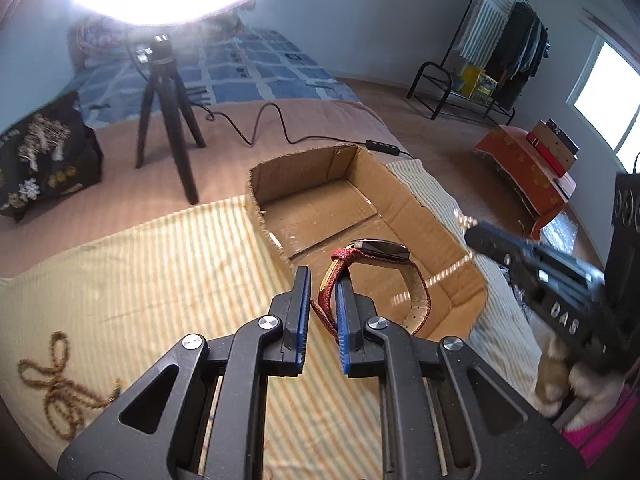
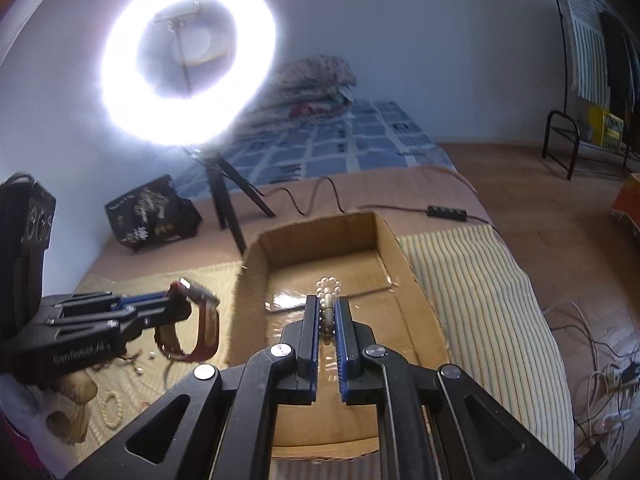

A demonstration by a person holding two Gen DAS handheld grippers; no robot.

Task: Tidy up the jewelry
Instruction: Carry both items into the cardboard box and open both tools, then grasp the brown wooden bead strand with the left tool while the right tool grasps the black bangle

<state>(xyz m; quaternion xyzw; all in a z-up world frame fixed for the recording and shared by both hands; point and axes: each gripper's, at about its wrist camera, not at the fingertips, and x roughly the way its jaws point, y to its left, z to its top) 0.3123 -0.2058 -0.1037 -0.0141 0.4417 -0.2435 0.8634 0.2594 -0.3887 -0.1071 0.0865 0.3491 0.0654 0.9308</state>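
Note:
My left gripper point(image 1: 323, 280) is shut on the red strap of a wristwatch point(image 1: 376, 256), which hangs just over the near corner of an open cardboard box point(image 1: 304, 168). The right wrist view shows the same gripper point(image 2: 176, 305) at the left with the watch point(image 2: 200, 320) beside the box's left wall. My right gripper point(image 2: 326, 303) is shut on a small pearl beaded piece point(image 2: 328, 285) above the floor of the box point(image 2: 320, 236). In the left wrist view that gripper point(image 1: 474, 234) is blurred at the box's right side.
The box sits on a yellow striped cloth point(image 1: 160, 272) on a bed. A brown bead necklace point(image 1: 52, 384) and a pearl bracelet point(image 2: 112, 408) lie on the cloth. Behind stand a ring light tripod point(image 1: 168, 112), a black bag point(image 1: 44, 156) and a cable switch point(image 1: 380, 146).

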